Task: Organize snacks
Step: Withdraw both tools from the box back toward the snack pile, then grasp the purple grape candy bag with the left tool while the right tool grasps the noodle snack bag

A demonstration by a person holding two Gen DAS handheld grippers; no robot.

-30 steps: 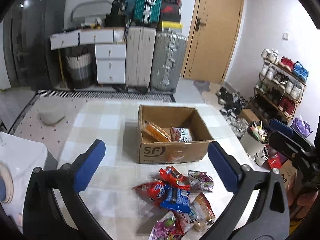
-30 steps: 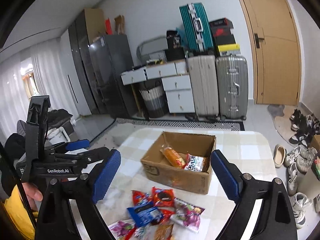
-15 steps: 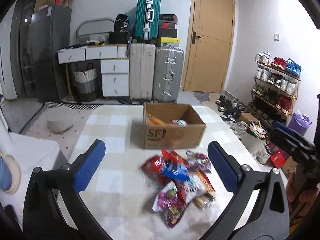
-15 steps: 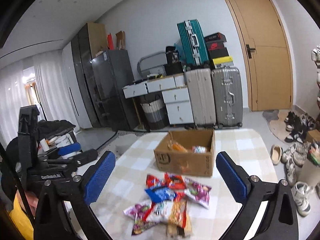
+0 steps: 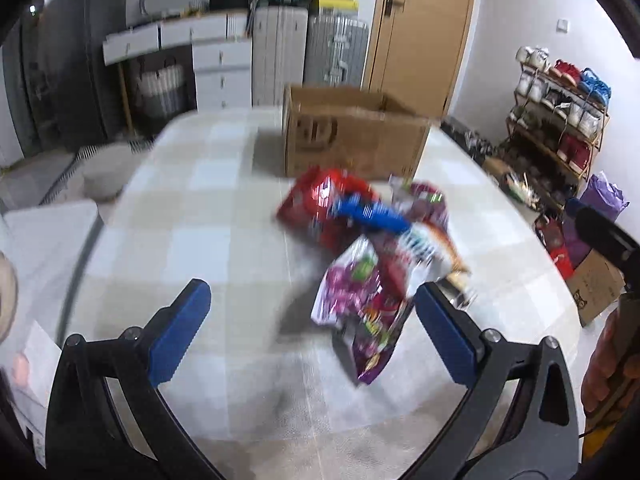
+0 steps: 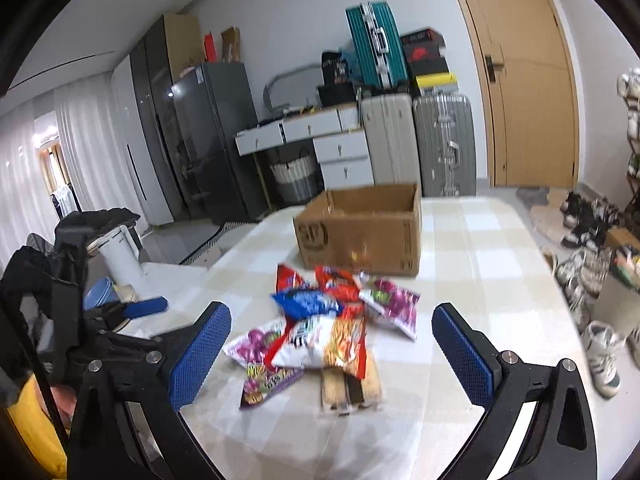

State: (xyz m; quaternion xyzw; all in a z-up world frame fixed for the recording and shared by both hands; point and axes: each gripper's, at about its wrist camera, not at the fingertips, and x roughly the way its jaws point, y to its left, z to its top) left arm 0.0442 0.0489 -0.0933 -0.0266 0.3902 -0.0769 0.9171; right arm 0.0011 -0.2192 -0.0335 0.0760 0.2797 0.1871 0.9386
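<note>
A pile of snack packets [image 5: 368,248] lies on the checked table [image 5: 192,216]; it also shows in the right wrist view [image 6: 324,328]. It holds red, blue and purple bags and a cracker pack [image 6: 350,388]. An open cardboard box [image 5: 352,136] stands behind the pile, also in the right wrist view [image 6: 360,232]. My left gripper [image 5: 312,328] is open and empty, low over the table just before the pile. My right gripper [image 6: 332,356] is open and empty, hovering over the pile's near side.
Suitcases [image 6: 420,148], white drawers [image 6: 344,156] and a dark fridge [image 6: 212,136] stand behind the table. A shoe rack [image 5: 560,120] and loose shoes [image 6: 592,272] are on the right. A white kettle [image 6: 120,256] sits on a side surface at left.
Both grippers have pulled back from the box and dropped lower toward the table. The snack pile now lies close in front of the fingers. Both stay open.
</note>
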